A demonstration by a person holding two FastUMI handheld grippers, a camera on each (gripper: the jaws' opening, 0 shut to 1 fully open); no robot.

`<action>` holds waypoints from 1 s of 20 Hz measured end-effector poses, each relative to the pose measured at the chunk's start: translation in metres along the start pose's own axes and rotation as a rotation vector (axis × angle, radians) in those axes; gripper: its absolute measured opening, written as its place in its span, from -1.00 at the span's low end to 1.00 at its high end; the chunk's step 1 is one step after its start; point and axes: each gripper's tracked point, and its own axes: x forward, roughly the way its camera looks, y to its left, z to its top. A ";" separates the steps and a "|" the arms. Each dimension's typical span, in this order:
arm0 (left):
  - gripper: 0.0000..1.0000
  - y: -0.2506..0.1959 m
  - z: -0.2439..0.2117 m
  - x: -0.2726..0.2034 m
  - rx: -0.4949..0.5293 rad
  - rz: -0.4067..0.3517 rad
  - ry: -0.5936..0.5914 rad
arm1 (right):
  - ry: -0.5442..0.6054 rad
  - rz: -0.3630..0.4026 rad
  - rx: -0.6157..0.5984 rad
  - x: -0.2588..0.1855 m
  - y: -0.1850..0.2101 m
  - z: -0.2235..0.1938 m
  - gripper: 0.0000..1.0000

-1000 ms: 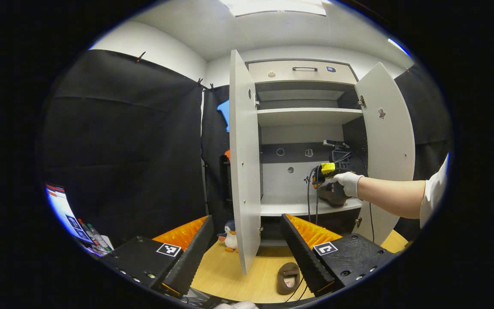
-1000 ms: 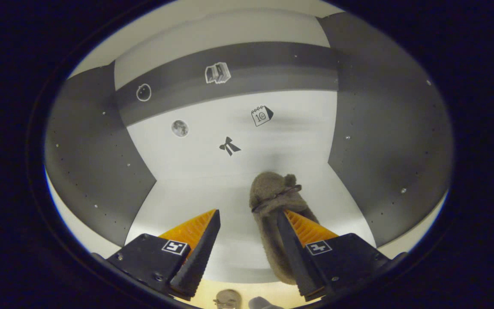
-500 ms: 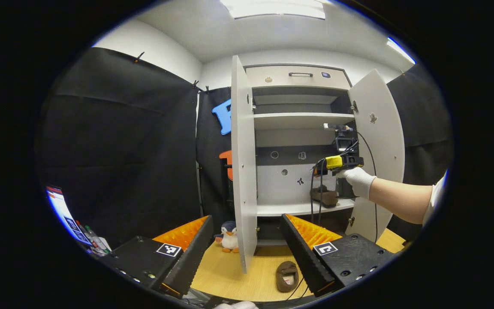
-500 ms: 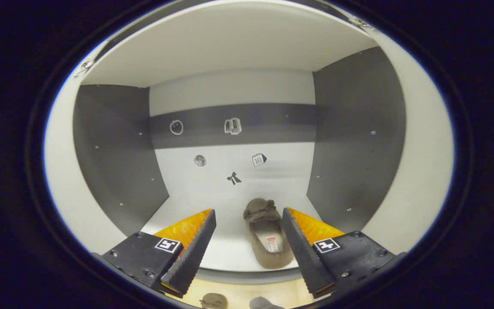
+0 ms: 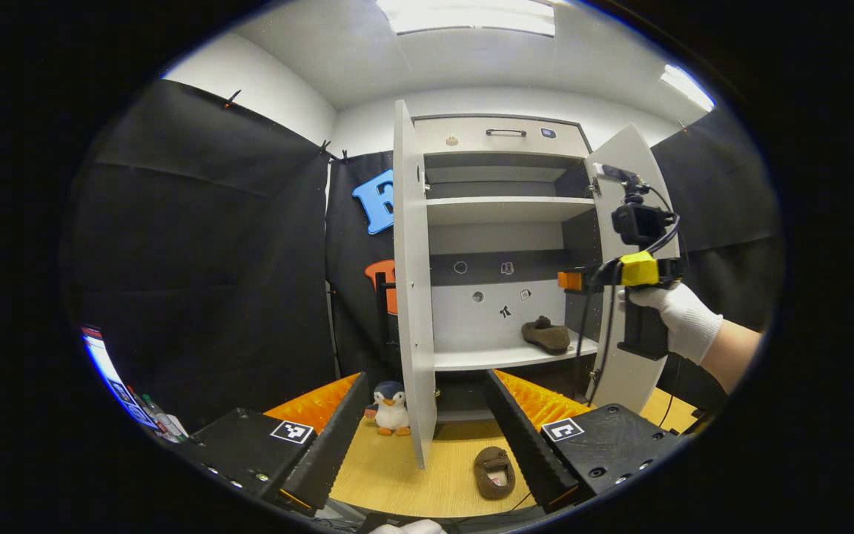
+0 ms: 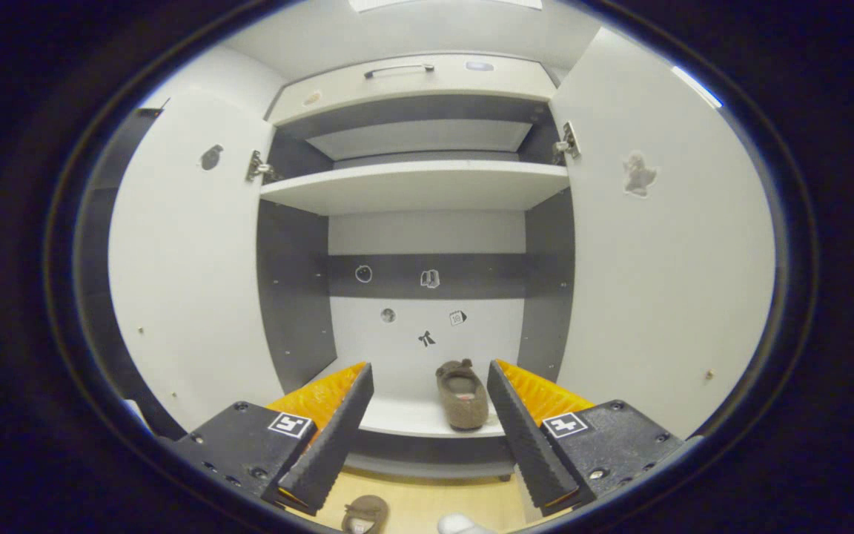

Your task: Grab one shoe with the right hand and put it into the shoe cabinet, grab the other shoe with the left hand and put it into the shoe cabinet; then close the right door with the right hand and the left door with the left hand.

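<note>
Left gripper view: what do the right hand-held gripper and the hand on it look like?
The right hand-held gripper has a black body with a yellow block, a black camera mounted on top, and black cables hanging from it. A white glove covers the hand; the forearm beyond it is bare. The left hand-held gripper close up has black housings, each with a square black-and-white marker, and ridged fingers.

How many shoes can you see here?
2. One brown shoe sits on the cabinet's lower shelf, toward its right side. The other shoe lies on the wooden floor in front of the cabinet.
</note>
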 end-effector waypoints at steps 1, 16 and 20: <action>0.92 0.000 -0.001 -0.001 0.000 -0.009 0.003 | -0.001 0.003 0.005 -0.017 -0.001 -0.005 0.95; 0.92 -0.041 -0.021 0.027 0.018 -0.138 0.016 | 0.082 -0.140 0.069 -0.187 -0.070 -0.137 0.96; 0.92 -0.057 -0.052 0.039 -0.001 -0.154 0.070 | 0.053 -0.171 0.014 -0.192 -0.088 -0.122 0.96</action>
